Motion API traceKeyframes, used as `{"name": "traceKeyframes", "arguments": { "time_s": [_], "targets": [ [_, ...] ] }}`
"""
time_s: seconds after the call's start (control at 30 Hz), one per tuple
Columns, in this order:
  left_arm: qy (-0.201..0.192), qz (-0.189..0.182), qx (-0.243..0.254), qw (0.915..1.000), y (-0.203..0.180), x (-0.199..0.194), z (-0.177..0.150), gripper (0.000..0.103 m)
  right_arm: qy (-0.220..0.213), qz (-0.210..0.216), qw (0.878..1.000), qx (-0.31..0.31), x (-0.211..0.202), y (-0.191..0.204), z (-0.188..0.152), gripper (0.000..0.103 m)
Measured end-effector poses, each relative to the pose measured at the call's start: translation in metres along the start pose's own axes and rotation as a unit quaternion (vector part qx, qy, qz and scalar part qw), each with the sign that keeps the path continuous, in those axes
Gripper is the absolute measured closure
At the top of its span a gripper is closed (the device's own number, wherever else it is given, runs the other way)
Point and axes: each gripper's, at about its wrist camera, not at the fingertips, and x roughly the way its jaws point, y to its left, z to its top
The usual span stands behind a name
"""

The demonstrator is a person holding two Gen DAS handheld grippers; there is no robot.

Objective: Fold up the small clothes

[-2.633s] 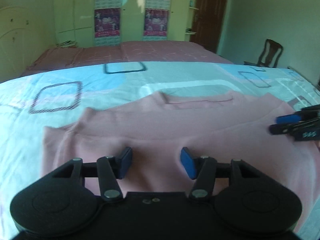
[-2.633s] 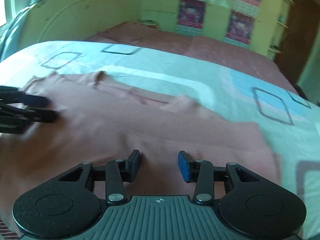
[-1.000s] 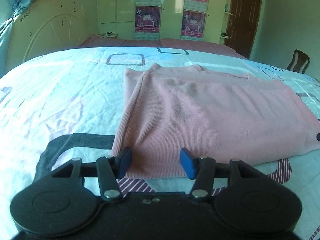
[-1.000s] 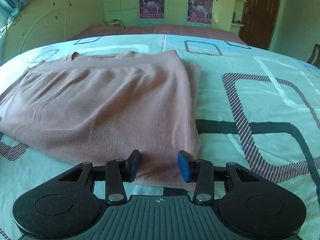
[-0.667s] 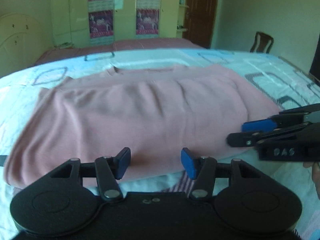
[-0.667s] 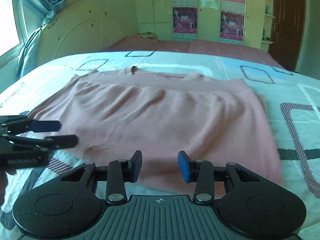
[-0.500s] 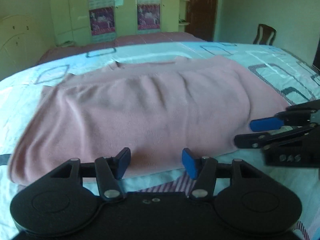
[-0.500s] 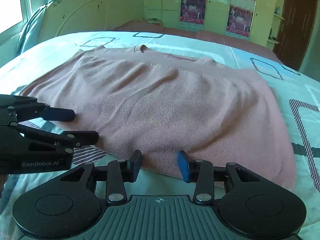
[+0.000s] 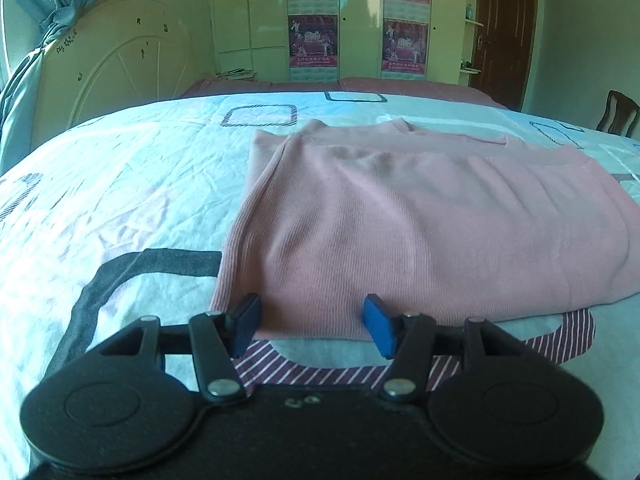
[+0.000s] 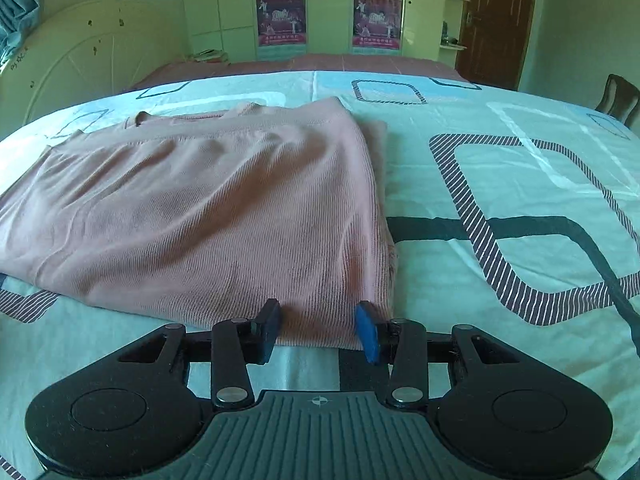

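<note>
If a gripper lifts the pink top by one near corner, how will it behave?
The pink top looks like thin ribbed knit, so it will probably droop. Its folded layers may slide apart. Both the left gripper and the right gripper are open.

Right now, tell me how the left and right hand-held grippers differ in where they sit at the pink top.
The left hand-held gripper faces the pink top's near left corner; the right hand-held gripper faces its near right corner. Dark band and striped print on the sheet lie by the left one; plain sheet lies under the right one. Both are open, gripping nothing.
</note>
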Motion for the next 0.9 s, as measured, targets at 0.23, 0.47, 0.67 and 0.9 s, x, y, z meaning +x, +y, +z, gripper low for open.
{"name": "traceKeyframes", "arguments": {
  "time_s": [0.23, 0.47, 0.67, 0.9],
  "targets": [
    [-0.001, 0.002, -0.033, 0.9994, 0.011, -0.015, 0.002, 0.051, 0.001, 0.003, 1.000, 0.012, -0.003, -0.004, 0.005, 0.062],
    [0.023, -0.105, -0.263, 0.9587, 0.058, -0.018, -0.017, 0.056, -0.065, 0.068, 0.995, 0.026, -0.030, 0.009, 0.029, 0.101],
    [-0.017, -0.148, -0.379, 0.9131, 0.067, 0.018, -0.018, 0.057, -0.063, 0.130, 0.989, 0.021, -0.006, 0.057, 0.071, 0.101],
    [-0.032, -0.154, -0.440, 0.8838, 0.077, 0.057, -0.004, 0.093, -0.025, 0.158, 0.987, -0.001, 0.047, 0.112, 0.096, 0.101]
  ]
}}
